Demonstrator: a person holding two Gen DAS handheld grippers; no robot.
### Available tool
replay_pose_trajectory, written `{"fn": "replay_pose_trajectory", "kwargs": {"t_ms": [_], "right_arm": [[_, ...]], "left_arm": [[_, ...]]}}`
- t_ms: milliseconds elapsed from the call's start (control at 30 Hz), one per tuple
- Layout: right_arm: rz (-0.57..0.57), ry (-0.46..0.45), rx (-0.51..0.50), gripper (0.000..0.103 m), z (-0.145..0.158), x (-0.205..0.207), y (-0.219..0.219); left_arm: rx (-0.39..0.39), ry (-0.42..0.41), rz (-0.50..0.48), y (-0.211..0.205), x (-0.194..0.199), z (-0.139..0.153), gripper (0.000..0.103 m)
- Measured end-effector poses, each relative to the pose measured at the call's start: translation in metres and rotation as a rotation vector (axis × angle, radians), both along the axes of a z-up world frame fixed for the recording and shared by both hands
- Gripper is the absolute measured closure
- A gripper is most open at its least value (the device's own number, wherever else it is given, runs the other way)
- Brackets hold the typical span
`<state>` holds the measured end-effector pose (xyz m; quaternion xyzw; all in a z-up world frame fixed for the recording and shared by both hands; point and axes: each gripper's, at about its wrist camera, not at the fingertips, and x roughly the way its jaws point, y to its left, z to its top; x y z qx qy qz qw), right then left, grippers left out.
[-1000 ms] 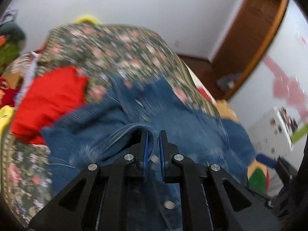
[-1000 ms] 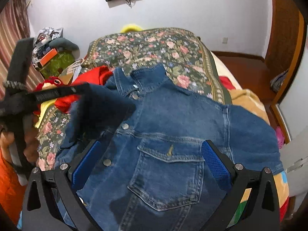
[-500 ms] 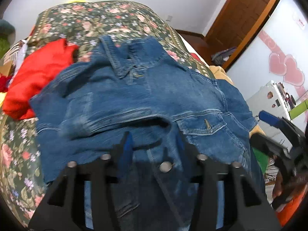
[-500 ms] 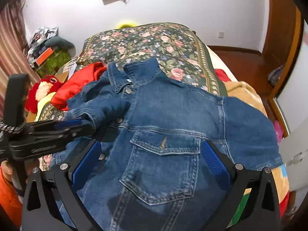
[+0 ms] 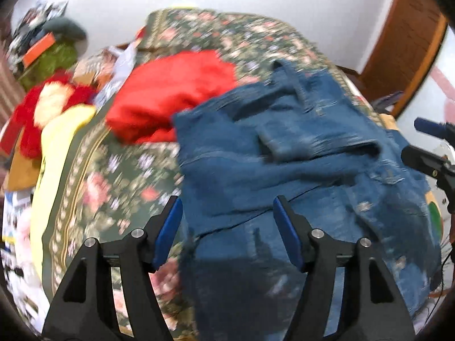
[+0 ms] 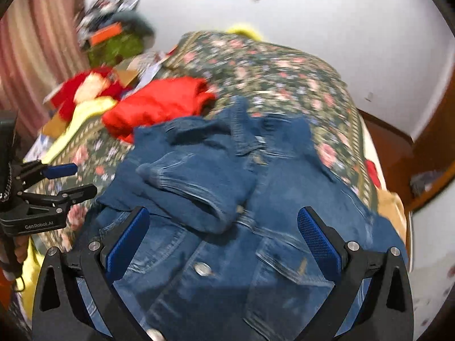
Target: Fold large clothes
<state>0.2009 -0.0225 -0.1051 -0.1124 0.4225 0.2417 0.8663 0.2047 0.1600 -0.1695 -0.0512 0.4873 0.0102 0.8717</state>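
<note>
A blue denim jacket (image 6: 284, 193) lies front up on the floral bed cover (image 6: 270, 68), collar toward the far end. Its left sleeve (image 6: 193, 182) lies folded across the chest. It also shows in the left wrist view (image 5: 284, 164). My left gripper (image 5: 227, 224) is open and empty, over the jacket's left edge; it also appears at the left of the right wrist view (image 6: 71, 179). My right gripper (image 6: 224, 241) is open and empty above the jacket's lower front, and its fingers (image 5: 426, 142) show at the right edge of the left wrist view.
A red garment (image 6: 159, 102) lies on the bed beside the jacket's left shoulder. A red plush toy (image 5: 42, 108), yellow cloth (image 5: 54, 153) and clutter sit left of the bed. A wooden door (image 5: 403, 42) stands at the right.
My left gripper let go of the sleeve, which now lies across the chest, opened wide and pulled back to the left. The right gripper stayed open and swung its view left.
</note>
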Motion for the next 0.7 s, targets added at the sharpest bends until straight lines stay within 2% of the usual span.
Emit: {"fn": "replay_pose_trajectory", "kwargs": {"t_ms": [200, 267, 400, 500, 567, 633, 700], "right_arm": [[0.138, 0.013, -0.102, 0.0, -0.026, 0.014, 0.065], [0.17, 0.013, -0.165, 0.0, -0.039, 0.021, 0.085], [0.198, 0.039, -0.225, 0.002, -0.063, 0.035, 0.103], [0.172, 0.063, -0.236, 0.016, -0.071, 0.043, 0.101], [0.162, 0.09, -0.193, 0.019, -0.073, 0.047, 0.095], [0.16, 0.113, -0.153, 0.034, -0.073, 0.051, 0.089], [0.17, 0.152, -0.099, 0.045, -0.07, 0.054, 0.084]], "left_arm": [[-0.007, 0.077, 0.065, 0.028, -0.014, -0.039, 0.038], [-0.016, 0.105, 0.075, 0.034, -0.016, -0.052, 0.038], [-0.027, 0.146, 0.095, 0.043, -0.017, -0.071, 0.038], [-0.029, 0.149, 0.098, 0.046, -0.015, -0.078, 0.038], [0.003, 0.137, 0.089, 0.043, -0.012, -0.079, 0.034], [0.045, 0.137, 0.074, 0.037, -0.007, -0.082, 0.032], [0.081, 0.137, 0.056, 0.032, -0.002, -0.083, 0.032]]}}
